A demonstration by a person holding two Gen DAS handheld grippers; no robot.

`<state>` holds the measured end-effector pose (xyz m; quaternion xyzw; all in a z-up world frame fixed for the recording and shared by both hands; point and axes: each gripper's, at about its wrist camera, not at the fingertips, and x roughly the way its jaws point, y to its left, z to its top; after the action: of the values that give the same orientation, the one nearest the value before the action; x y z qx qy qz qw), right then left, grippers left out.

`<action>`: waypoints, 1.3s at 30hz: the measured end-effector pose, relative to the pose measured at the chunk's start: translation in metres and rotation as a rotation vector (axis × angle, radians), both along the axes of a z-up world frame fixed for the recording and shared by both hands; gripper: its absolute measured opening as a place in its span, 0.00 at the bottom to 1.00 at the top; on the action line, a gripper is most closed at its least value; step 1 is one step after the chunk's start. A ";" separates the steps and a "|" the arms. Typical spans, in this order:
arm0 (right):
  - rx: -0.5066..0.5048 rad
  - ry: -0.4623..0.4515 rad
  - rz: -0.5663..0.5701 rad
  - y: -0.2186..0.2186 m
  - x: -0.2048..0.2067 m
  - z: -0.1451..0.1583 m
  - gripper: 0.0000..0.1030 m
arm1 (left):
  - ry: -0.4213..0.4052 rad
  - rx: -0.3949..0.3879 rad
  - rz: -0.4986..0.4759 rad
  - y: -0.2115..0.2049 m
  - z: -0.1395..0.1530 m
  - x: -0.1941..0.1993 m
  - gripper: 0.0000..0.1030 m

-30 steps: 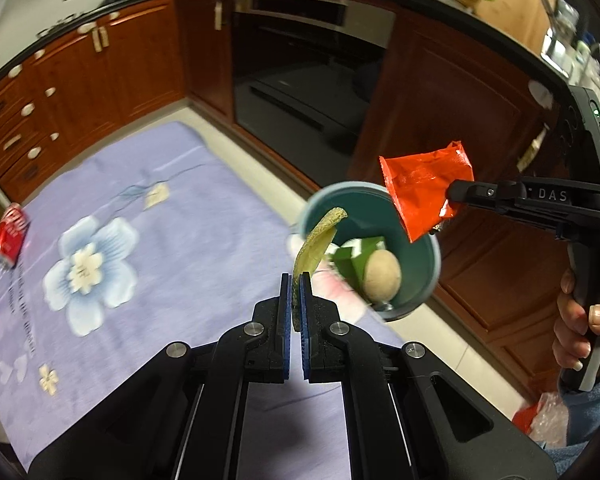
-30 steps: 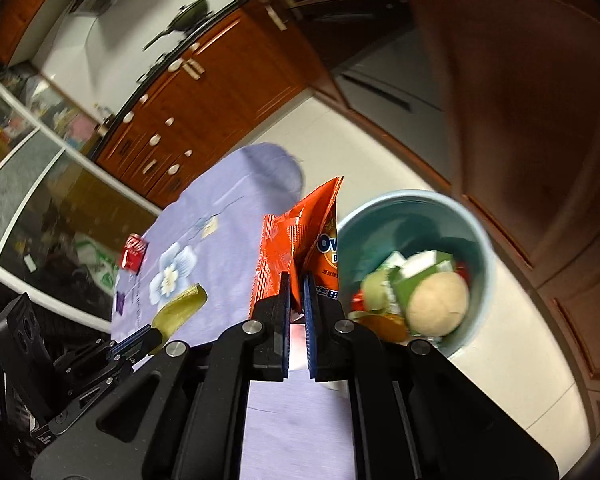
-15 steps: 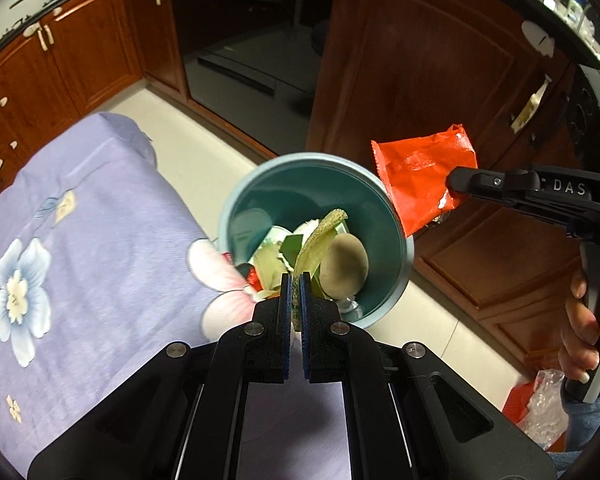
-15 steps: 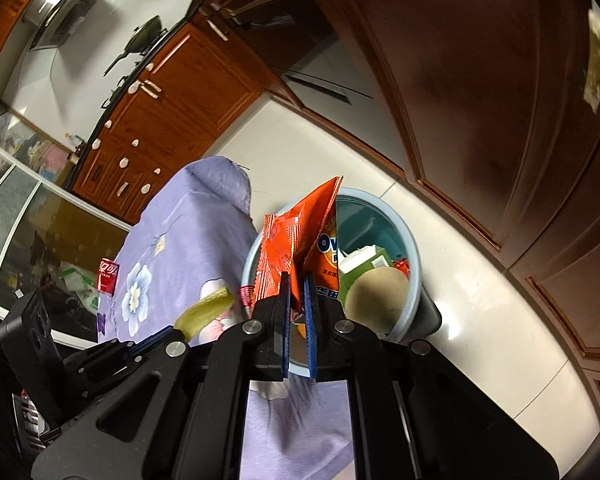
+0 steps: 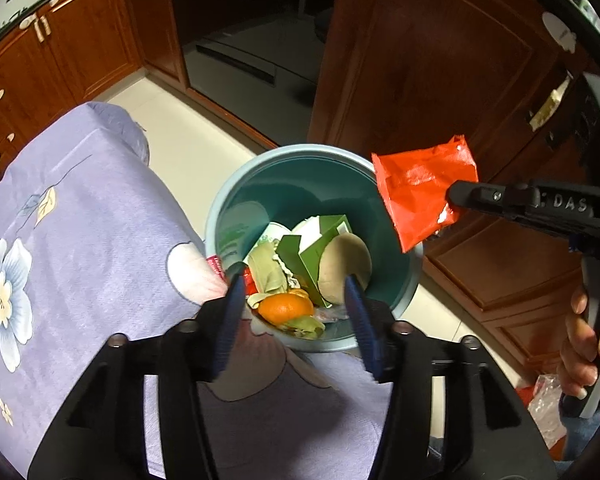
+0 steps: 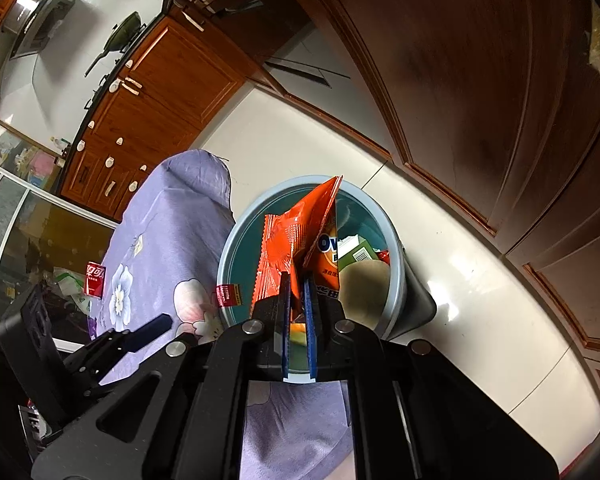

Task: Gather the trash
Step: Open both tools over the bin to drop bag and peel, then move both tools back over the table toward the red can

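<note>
A teal trash bin [image 5: 312,184] stands on the floor against the table's corner. It holds a green carton [image 5: 300,256], a round beige lump [image 5: 346,264], orange peel [image 5: 286,308] and pale green peels [image 5: 266,270]. My left gripper [image 5: 293,282] hangs over the bin's near side, its jaws opening with nothing between them. My right gripper [image 6: 297,280] is shut on an orange-red snack bag [image 6: 300,232] above the bin [image 6: 244,248]. In the left wrist view the right gripper [image 5: 452,196] holds that bag [image 5: 420,188] over the bin's right rim.
A purple floral cloth [image 5: 80,220] covers the table beside the bin. A red can [image 6: 95,278] lies on its far side. Dark wooden cabinets [image 5: 420,60] and an oven front [image 5: 252,40] stand close behind the bin. A hand [image 5: 588,344] grips the right handle; a plastic bag [image 5: 544,400] lies on the floor.
Both grippers came down over the bin. The left jaws, shut on a yellow-green peel before, have spread and the peel has left them. The right gripper still holds the snack bag.
</note>
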<state>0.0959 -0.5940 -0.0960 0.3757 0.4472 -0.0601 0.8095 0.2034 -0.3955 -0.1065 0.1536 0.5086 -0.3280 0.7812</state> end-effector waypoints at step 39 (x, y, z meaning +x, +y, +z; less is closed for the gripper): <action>-0.055 0.110 0.007 0.047 0.027 0.003 0.83 | -0.009 -0.112 0.131 0.071 0.031 0.001 0.92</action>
<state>0.1234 -0.5468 -0.0934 0.3478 0.4905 -0.0898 0.7939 0.2039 -0.3248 -0.0760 0.0774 0.4947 -0.3034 0.8107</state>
